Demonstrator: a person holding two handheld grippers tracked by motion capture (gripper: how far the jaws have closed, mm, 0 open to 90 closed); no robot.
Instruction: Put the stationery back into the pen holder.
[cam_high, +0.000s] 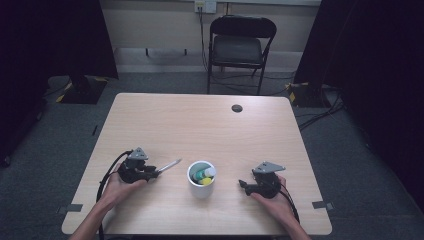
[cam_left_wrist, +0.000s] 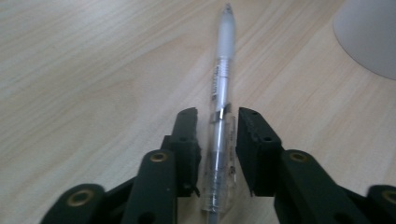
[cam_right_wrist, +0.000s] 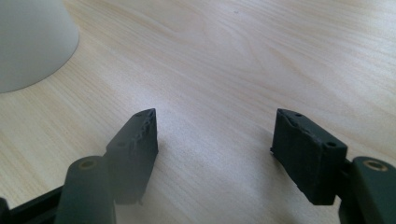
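Note:
A clear pen (cam_left_wrist: 223, 79) with a white tip runs lengthwise between the jaws of my left gripper (cam_left_wrist: 218, 116), which press close on both sides of its barrel. In the high view the pen (cam_high: 170, 165) sticks out of the left gripper (cam_high: 154, 172) toward a white cup (cam_high: 201, 179) at the front middle of the table. The cup holds a couple of markers, green and yellow (cam_high: 204, 175). To the right of the cup, my right gripper (cam_high: 243, 184) rests near the table, jaws pointing at it. Its jaws stand wide apart with nothing between them (cam_right_wrist: 217, 116).
The light wooden table (cam_high: 200, 120) has a dark cable hole (cam_high: 237, 108) at the back. A black folding chair (cam_high: 239, 47) stands behind the table. The cup's wall shows at the edge of both gripper views (cam_left_wrist: 369, 32) (cam_right_wrist: 32, 37).

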